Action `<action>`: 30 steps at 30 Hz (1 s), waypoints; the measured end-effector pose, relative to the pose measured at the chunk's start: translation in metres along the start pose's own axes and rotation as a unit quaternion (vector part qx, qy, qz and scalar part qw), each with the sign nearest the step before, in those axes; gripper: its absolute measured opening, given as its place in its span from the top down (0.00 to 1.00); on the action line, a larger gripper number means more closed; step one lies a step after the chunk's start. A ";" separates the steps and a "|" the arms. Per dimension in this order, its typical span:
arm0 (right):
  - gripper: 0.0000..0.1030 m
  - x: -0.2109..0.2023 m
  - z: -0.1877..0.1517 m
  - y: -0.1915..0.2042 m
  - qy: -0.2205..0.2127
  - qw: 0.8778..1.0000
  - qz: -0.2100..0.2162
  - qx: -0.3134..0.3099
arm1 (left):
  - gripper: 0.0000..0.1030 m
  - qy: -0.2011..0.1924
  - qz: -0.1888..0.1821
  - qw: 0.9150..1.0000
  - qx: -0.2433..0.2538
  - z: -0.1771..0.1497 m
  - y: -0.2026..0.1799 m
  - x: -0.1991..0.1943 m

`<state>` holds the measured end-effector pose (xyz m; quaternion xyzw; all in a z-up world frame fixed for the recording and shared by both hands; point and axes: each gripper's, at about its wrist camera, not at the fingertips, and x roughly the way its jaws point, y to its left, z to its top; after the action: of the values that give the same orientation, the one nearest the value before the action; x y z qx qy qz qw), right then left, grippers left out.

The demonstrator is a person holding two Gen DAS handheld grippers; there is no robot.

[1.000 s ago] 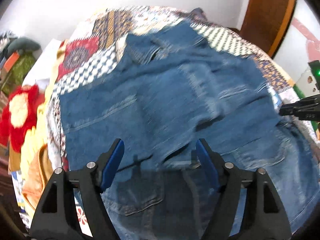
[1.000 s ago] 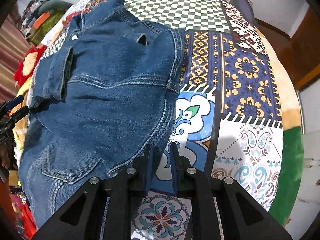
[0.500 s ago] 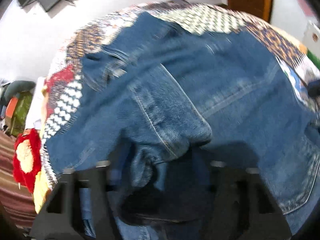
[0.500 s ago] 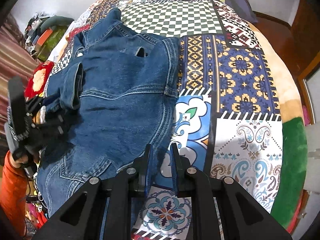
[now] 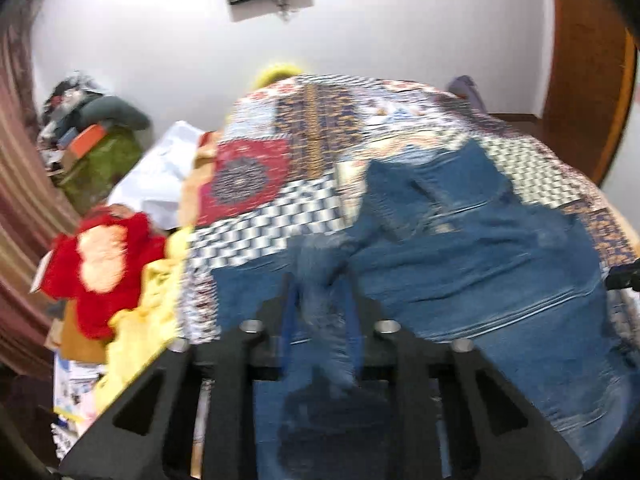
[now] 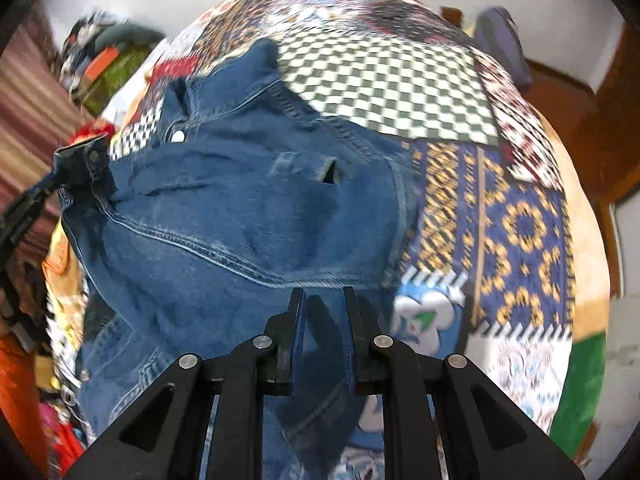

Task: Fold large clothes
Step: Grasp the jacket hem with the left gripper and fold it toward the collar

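Note:
A blue denim jacket (image 5: 480,256) lies on a patchwork quilt (image 5: 248,176) on a bed. My left gripper (image 5: 322,300) is shut on a bunched fold of the jacket, the sleeve end, and holds it lifted at the jacket's left side. In the right wrist view the jacket (image 6: 248,208) is raised and bulging, collar at the far end. My right gripper (image 6: 322,308) is shut on the jacket's near edge, with denim between its blue pads. The left gripper (image 6: 60,176) shows at the left, holding the cuff.
The quilt (image 6: 516,216) lies bare to the right of the jacket. A red plush toy (image 5: 100,256), yellow cloth (image 5: 144,320) and a pile of bags (image 5: 92,140) sit left of the bed. A wooden door (image 5: 584,64) stands at the back right.
My left gripper has closed on the jacket's sleeve and lifted it. My right gripper has raised the jacket's edge, so the denim now bulges up off the quilt.

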<state>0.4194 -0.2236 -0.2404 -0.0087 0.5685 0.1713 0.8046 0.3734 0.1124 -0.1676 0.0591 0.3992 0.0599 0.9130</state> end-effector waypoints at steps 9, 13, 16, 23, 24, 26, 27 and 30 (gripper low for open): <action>0.88 0.045 -0.007 0.003 0.032 0.999 -0.019 -0.011 | 0.93 0.111 -0.029 0.992 -0.050 -0.064 0.049 0.042; 0.88 0.045 -0.014 -0.003 0.023 1.000 -0.007 -0.004 | 0.39 0.128 -0.056 0.986 -0.096 -0.082 0.065 0.044; 0.88 0.044 -0.017 -0.002 0.023 1.000 -0.014 -0.006 | 0.29 0.130 -0.094 0.975 -0.153 -0.093 0.078 0.049; 0.88 0.034 -0.024 -0.002 0.030 0.999 -0.021 0.000 | 0.29 0.181 -0.192 0.937 -0.227 -0.105 0.076 0.088; 0.88 0.034 -0.023 -0.001 0.030 0.999 -0.020 0.002 | 0.29 0.185 -0.197 0.936 -0.228 -0.106 0.072 0.094; 0.88 0.029 -0.023 -0.005 0.031 0.999 -0.014 0.010 | 0.28 0.189 -0.195 0.934 -0.230 -0.109 0.067 0.104; 0.88 0.025 -0.023 -0.007 0.031 0.999 -0.010 0.015 | 0.29 0.185 -0.193 0.933 -0.241 -0.109 0.068 0.106; 0.88 0.016 -0.022 -0.012 0.027 0.999 -0.010 0.021 | 0.61 0.170 -0.161 0.940 -0.247 -0.103 0.073 0.100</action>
<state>0.4073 -0.2350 -0.2648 -0.0015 0.5937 0.1511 0.7904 0.3602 0.2065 -0.2981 -0.2442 0.5254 0.0174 0.8149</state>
